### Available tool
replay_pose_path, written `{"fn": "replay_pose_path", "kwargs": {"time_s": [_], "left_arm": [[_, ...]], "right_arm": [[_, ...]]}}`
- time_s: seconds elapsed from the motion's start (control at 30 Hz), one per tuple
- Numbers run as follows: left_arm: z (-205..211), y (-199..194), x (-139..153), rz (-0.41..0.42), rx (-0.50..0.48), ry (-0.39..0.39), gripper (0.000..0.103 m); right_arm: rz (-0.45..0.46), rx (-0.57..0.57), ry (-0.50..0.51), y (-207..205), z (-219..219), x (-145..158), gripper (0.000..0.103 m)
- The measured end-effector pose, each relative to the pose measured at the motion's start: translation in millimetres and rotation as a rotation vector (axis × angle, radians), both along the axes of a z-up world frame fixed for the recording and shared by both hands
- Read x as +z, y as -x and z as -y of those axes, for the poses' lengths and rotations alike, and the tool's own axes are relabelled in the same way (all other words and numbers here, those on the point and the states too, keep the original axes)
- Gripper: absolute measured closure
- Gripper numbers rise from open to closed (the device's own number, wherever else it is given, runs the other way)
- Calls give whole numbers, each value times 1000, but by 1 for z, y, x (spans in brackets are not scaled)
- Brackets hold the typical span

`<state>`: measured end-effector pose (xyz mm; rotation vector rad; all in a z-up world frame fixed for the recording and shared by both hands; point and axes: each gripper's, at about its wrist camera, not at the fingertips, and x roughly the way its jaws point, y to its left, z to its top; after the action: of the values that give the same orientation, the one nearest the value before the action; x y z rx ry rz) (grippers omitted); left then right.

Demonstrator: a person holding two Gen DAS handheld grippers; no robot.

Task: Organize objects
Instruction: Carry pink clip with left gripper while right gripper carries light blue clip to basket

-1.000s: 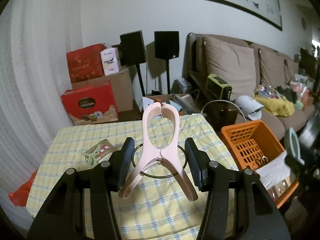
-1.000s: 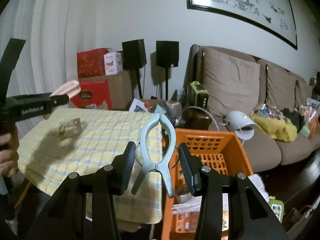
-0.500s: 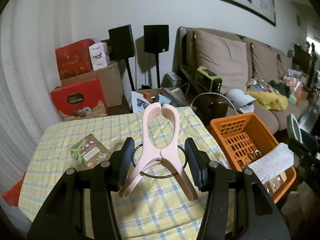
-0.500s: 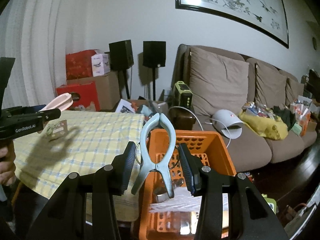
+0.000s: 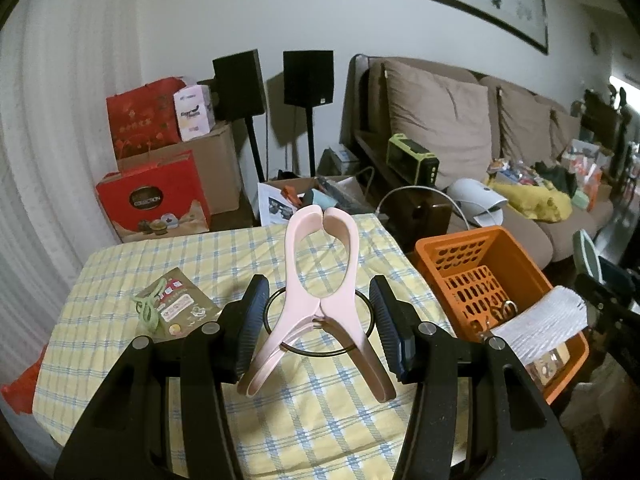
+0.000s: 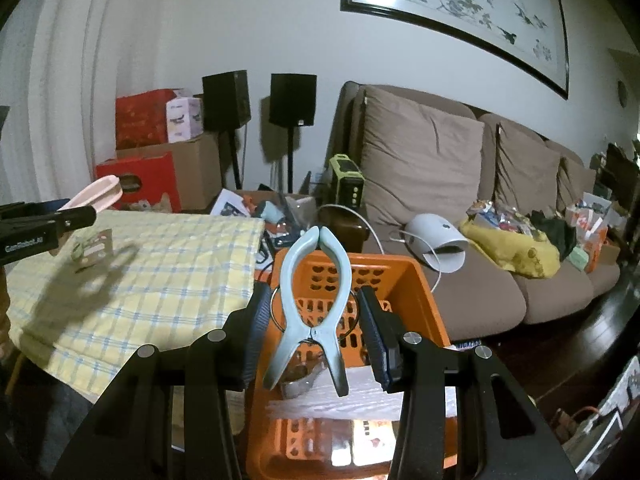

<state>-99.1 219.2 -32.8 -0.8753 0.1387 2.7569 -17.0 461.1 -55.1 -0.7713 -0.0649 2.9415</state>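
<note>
Hovering over orange basket point(image 6: 416, 280), right gripper point(image 6: 316, 332) clamps blue clothespin point(image 6: 314, 300) by handles, likely for drop-in. Left gripper point(image 5: 320, 328) pinches pink clothespin point(image 5: 320, 292) above checked tablecloth point(image 5: 120, 272), likely awaiting turn.

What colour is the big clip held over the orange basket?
Pale blue clip; it shows best in the right wrist view.

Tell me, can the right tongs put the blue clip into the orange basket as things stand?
Probably yes. The right tongs hold the blue clip just above the orange basket, whose top is open. Only a white pad and small items lie inside.
</note>
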Motion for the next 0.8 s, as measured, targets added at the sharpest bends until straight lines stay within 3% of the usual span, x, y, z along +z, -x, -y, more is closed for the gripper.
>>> {"fn": "replay_pose_path", "kwargs": {"time_s": [0.17,0.33,0.8], "left_arm": [[-4,-2,-1,7,-16,-6,54],[-6,-3,1,52,-83,-73,54],[-21,-9,5,48,-107,-70,54]], "right_arm": [[-1,-3,-2,-1,-3,1,58],[4,-14,2,-2,-9,1,58],[10,-58,33,-7,-35,4,58]]}}
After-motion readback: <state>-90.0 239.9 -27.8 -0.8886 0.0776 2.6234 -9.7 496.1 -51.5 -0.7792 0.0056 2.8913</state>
